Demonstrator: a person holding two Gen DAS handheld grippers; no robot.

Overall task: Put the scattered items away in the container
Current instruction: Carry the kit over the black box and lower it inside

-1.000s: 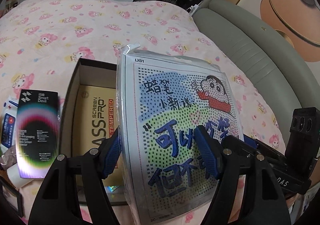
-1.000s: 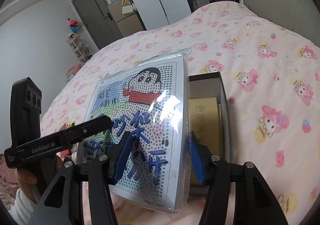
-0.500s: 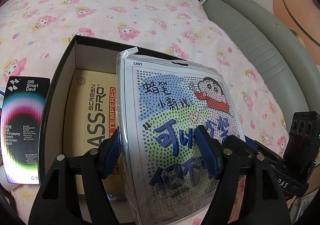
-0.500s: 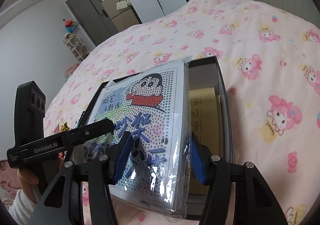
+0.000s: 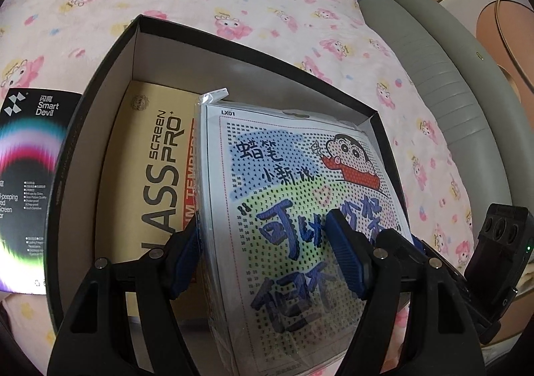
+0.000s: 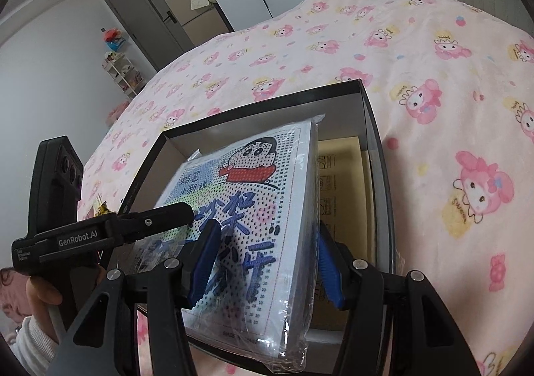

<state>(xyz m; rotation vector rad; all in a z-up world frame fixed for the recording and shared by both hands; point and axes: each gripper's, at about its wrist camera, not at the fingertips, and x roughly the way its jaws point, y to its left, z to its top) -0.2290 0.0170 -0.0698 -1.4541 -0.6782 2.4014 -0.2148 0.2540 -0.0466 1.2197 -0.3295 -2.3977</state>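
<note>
Between both pairs of blue-padded fingers sits the flat plastic-bagged cartoon bead-art kit (image 5: 300,209). Left gripper (image 5: 267,259) and right gripper (image 6: 263,262) each straddle one side edge of it near its bottom end. Jaws on both are set to about pack thickness, pads apparently pressing the bag, so I read both as clamped on the kit.

Key relation: the kit's long axis runs forward, away from both grippers, along the fingers. Its far end, with the sealed bag flap, sits over the open black cardboard box with pale inner walls (image 5: 140,42). From the right wrist view the pack is tilted, far end lower and inside the box walls, near end above the near rim.

Below the kit, and left of the left gripper, a yellow "Screen Pro" tempered-glass carton (image 5: 150,175) lies flat on the box floor. Further left, outside the box wall, a black Smart Devil screen-protector pack (image 5: 30,175) lies on the pink cartoon-print blanket (image 6: 434,75).

Neither arm is nearer; both share the load.

Judgement: next comes lowering the near end flat onto the yellow carton, then letting go.
</note>
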